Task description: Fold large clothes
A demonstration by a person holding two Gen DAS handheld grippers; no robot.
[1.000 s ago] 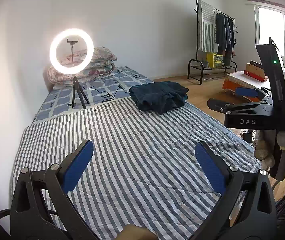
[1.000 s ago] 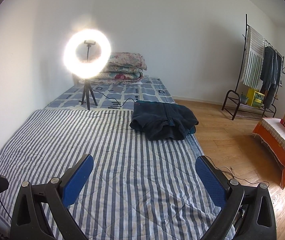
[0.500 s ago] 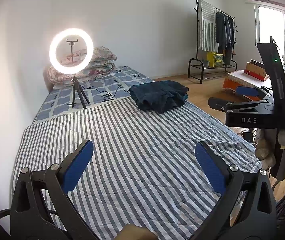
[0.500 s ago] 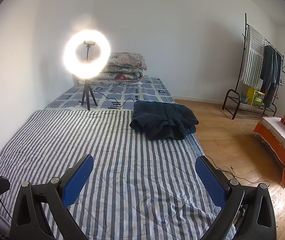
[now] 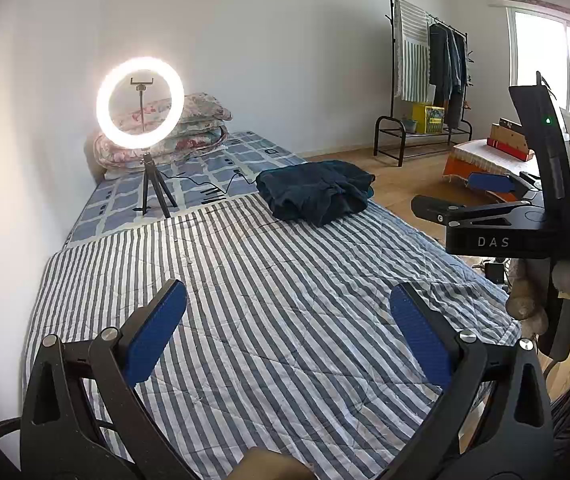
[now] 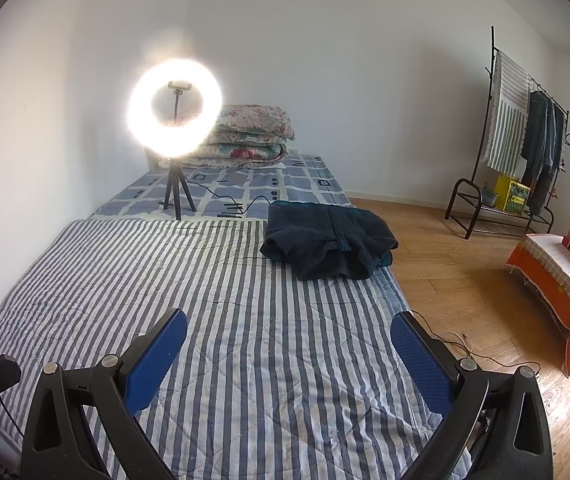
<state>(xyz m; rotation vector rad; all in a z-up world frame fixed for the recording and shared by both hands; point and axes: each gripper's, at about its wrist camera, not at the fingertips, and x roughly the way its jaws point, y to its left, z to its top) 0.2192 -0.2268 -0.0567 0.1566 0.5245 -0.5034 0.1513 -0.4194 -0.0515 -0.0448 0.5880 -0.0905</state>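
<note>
Left gripper [image 5: 287, 316] spread and empty, right gripper [image 6: 289, 350] spread and empty, dark garment [image 6: 327, 246] bunched on striped quilt [image 6: 213, 300], well apart from both

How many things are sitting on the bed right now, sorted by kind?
Dark garments: 1, the dark blue garment
Ring lights on tripods: 1, the ring light
Folded floral quilts: 1 stack, the quilt stack
Total: 3 on the bed; both grippers, left gripper and right gripper, are open and empty.
</note>
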